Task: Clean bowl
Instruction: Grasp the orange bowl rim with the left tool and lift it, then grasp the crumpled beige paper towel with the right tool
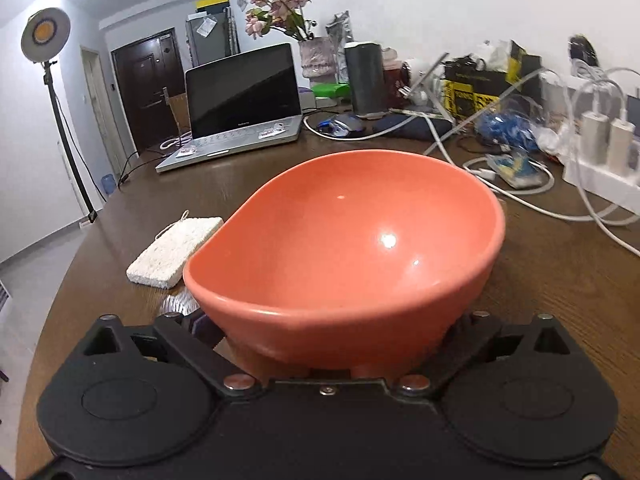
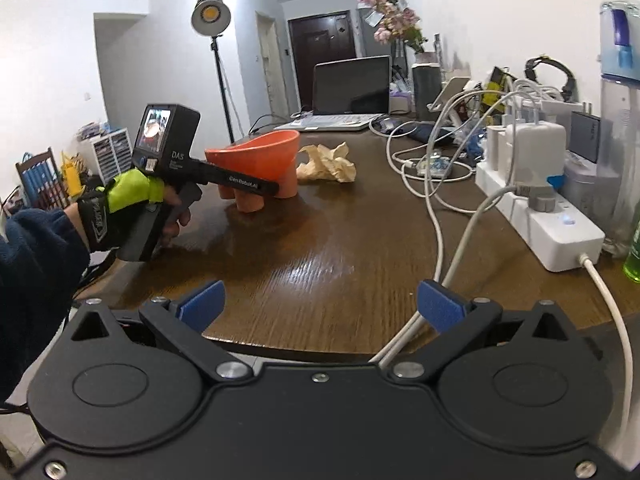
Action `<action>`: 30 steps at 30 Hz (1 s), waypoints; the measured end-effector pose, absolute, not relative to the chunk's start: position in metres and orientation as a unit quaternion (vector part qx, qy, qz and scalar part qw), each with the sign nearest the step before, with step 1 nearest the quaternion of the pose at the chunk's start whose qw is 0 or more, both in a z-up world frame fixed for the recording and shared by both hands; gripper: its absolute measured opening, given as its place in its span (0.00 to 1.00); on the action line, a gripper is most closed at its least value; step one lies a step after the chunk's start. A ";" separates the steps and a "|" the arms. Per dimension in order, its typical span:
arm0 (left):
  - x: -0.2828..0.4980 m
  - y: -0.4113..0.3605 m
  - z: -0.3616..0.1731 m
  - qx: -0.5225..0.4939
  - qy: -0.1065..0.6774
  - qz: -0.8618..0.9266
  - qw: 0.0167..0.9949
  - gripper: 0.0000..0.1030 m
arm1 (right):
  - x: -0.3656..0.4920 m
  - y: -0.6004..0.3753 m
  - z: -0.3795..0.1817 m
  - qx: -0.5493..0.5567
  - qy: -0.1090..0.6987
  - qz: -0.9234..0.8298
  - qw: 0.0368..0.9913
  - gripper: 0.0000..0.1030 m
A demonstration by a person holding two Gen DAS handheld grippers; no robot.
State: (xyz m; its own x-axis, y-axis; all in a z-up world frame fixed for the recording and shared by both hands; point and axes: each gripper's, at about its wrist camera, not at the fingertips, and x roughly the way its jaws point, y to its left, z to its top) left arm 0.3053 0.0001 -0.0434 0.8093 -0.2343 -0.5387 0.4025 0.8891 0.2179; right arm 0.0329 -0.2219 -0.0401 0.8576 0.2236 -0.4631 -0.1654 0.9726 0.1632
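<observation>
Brown wooden table, cluttered room.

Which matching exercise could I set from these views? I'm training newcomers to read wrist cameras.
Things:
1. glossy orange footed bowl
2. white rectangular sponge
3. crumpled beige paper
4. right gripper

States:
A. open, holding nothing
B. lying flat on the brown wooden table
C. clamped at its base by the left gripper
D. bunched up beside the bowl, on its side away from the person's gloved hand

Pairs: 1-C, 2-B, 3-D, 4-A
</observation>
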 end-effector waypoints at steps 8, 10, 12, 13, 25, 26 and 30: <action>0.243 -0.018 -0.048 0.243 0.230 -0.152 0.930 0.95 | 0.053 -0.241 -0.033 0.101 0.221 0.118 0.963 1.00; 0.234 -0.017 -0.049 0.235 0.229 -0.157 0.932 0.95 | 0.070 -0.239 -0.029 0.087 0.215 0.121 0.965 1.00; 0.230 -0.016 -0.049 0.230 0.228 -0.158 0.933 0.95 | 0.087 -0.236 -0.026 0.072 0.210 0.125 0.967 0.99; 0.225 -0.016 -0.050 0.230 0.225 -0.155 0.934 0.95 | 0.096 -0.235 -0.024 0.065 0.207 0.126 0.968 0.99; 0.184 -0.010 -0.053 0.216 0.212 -0.129 0.944 0.96 | 0.199 -0.220 -0.003 -0.024 0.174 0.145 0.974 0.99; 0.181 -0.009 -0.054 0.215 0.211 -0.127 0.945 0.96 | 0.207 -0.218 -0.001 -0.031 0.171 0.146 0.974 0.99; 0.171 -0.009 -0.055 0.218 0.207 -0.119 0.946 0.96 | 0.241 -0.211 0.007 -0.056 0.167 0.154 0.972 0.99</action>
